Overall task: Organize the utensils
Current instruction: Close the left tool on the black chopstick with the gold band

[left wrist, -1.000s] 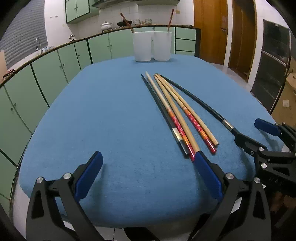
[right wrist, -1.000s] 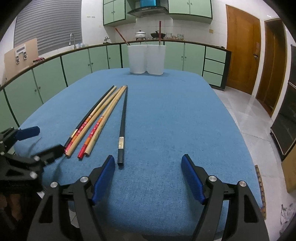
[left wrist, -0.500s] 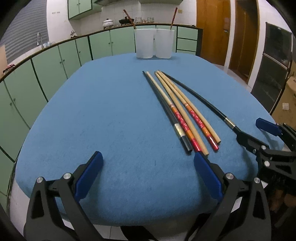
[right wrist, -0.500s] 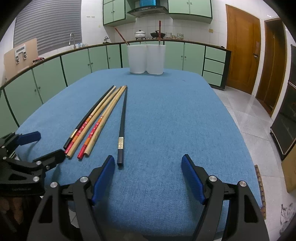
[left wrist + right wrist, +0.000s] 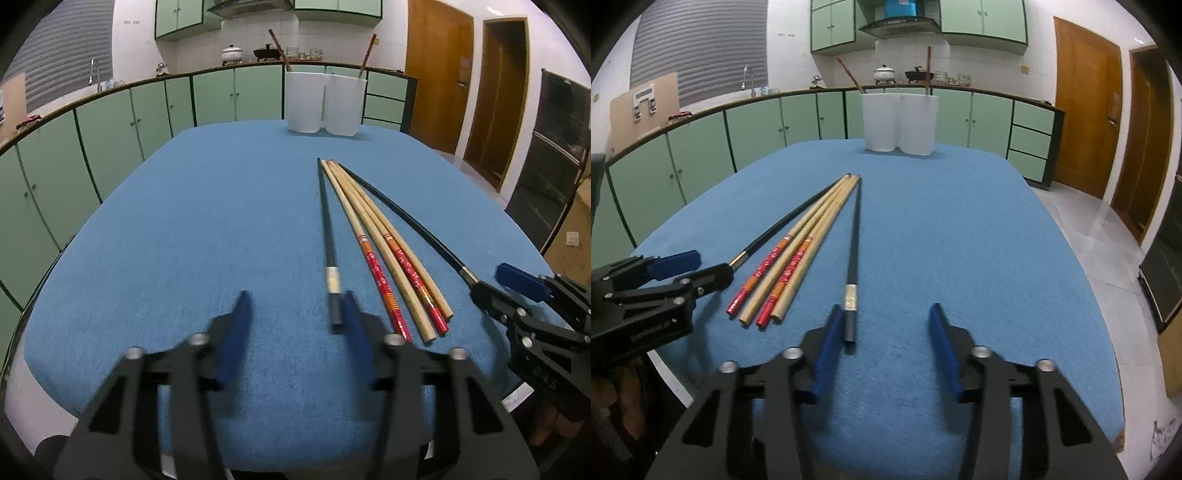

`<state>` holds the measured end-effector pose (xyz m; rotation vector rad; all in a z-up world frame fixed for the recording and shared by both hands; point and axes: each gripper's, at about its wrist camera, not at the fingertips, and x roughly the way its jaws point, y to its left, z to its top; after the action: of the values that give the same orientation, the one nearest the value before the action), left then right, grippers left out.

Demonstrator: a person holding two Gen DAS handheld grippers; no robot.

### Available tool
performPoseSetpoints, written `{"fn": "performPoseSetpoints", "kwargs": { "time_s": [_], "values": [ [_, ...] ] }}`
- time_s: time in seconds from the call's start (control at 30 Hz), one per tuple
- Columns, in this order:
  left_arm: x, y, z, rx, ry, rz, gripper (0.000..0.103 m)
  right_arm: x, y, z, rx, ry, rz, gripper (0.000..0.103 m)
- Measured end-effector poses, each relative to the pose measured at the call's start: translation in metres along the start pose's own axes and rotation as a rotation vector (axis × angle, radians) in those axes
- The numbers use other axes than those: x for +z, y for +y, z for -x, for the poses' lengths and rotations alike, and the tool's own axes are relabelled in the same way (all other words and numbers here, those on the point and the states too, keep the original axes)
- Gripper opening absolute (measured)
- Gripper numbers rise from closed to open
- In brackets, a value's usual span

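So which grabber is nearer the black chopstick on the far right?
Right. The right gripper is closing with the end of that black chopstick between its jaws. The left gripper, also closing, sits across the bunch, around the other black chopstick.

My two grippers, the left gripper (image 5: 293, 314) and the right gripper (image 5: 886, 325), are black with deep blue pads. Under them lies a plain mid-blue table cloth (image 5: 221, 221). Ahead of my left gripper lie two glossy black chopsticks (image 5: 327, 229) with pale silver bands, and four tan wooden chopsticks (image 5: 373, 229), two of them with red ends patterned in orange stripes. Far ahead stand two plain white cups (image 5: 325, 101), before mint-green cabinets (image 5: 110, 129) trimmed in black.
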<state>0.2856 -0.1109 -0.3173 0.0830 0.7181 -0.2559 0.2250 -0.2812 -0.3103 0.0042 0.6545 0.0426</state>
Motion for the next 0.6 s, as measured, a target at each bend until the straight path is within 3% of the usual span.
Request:
{"fn": "performPoseSetpoints", "kwargs": {
  "time_s": [0.07,0.1,0.3,0.4,0.5,0.57,0.6],
  "values": [
    [0.0,0.0,0.0,-0.013,-0.005,0.001,0.013,0.001,0.001,-0.001,-0.02,-0.001,-0.003,0.014],
    [0.0,0.001,0.0,-0.017,-0.004,0.004,0.009,0.001,0.0,-0.001,-0.028,-0.001,-0.011,0.012],
    [0.0,0.012,0.006,0.008,-0.032,0.059,0.007,-0.001,-0.018,0.004,-0.108,0.002,-0.121,0.009],
    [0.001,0.017,0.006,0.034,-0.025,0.08,0.007,-0.003,-0.018,0.006,-0.099,0.017,-0.144,0.009],
    [-0.001,0.017,0.001,0.045,0.003,0.069,0.009,-0.004,-0.016,0.009,-0.072,0.017,-0.143,0.015],
    [0.0,0.017,0.003,0.056,0.001,0.062,0.026,-0.006,-0.014,0.012,-0.064,0.013,-0.126,0.02],
    [0.0,0.019,0.003,0.062,-0.001,0.065,0.045,-0.008,-0.013,0.012,-0.065,0.011,-0.115,0.02]
  ]
}}
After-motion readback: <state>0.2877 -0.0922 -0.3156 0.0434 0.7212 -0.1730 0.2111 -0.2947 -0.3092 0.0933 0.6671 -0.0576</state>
